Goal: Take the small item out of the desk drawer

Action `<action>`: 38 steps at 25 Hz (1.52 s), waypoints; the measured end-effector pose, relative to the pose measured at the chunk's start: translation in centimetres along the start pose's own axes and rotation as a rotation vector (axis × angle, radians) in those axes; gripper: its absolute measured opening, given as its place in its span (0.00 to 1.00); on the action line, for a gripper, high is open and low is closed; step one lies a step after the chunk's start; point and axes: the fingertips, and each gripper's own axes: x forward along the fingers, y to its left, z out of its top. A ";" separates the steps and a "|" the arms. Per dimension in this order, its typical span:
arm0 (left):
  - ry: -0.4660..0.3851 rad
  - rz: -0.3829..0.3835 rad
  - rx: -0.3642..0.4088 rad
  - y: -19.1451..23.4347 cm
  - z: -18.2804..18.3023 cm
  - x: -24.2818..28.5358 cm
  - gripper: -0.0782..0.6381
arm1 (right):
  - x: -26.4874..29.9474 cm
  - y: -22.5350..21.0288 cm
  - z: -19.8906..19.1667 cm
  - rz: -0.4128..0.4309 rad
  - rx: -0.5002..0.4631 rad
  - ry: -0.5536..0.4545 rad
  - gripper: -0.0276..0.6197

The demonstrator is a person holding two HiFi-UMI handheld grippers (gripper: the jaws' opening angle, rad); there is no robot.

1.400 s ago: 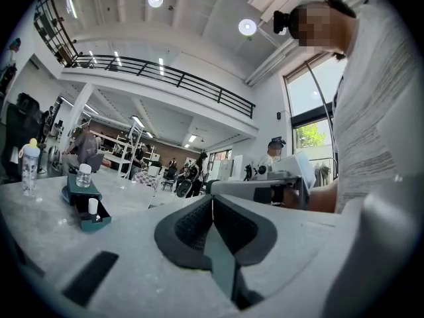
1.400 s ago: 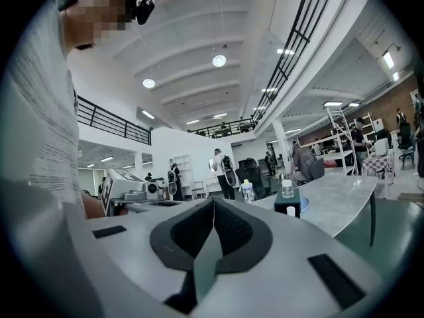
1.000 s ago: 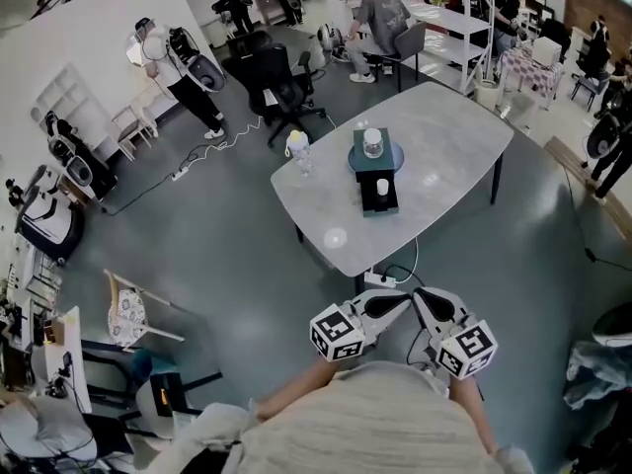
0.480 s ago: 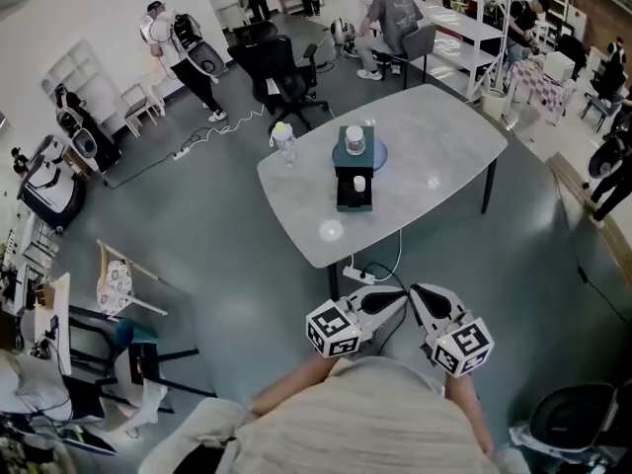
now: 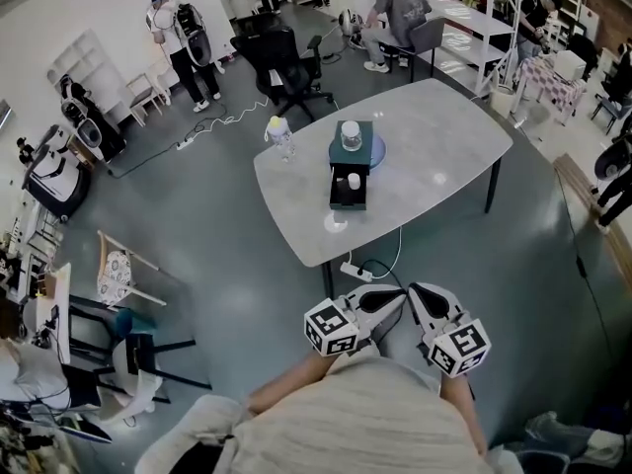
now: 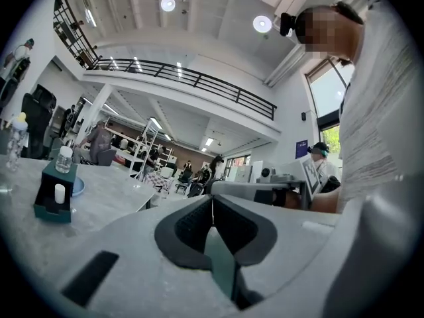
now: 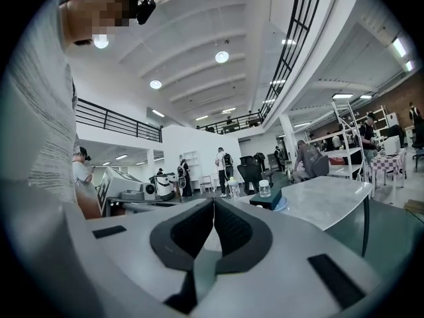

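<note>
The head view looks steeply down from above the person, with the bench well ahead. The left hand-held gripper and right hand-held gripper views look level along their jaws, and both share that distant bench.

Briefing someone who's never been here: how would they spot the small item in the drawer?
On the big grey table stands a dark teal drawer box, drawer pulled open. The small white item stands alone inside that drawer; the clear jar sits on top of the box instead.
</note>
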 end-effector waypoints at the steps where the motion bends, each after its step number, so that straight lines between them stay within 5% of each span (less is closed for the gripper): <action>1: -0.006 0.004 -0.007 1.1 0.2 0.3 0.13 | 0.9 -0.7 0.1 0.001 0.000 0.001 0.06; 19: -0.021 -0.031 -0.021 25.8 7.6 3.8 0.13 | 22.8 -13.8 4.8 -0.033 0.028 -0.035 0.06; 38: 0.048 0.081 -0.008 36.4 6.6 1.9 0.13 | 33.7 -16.1 2.3 0.121 -0.050 0.106 0.06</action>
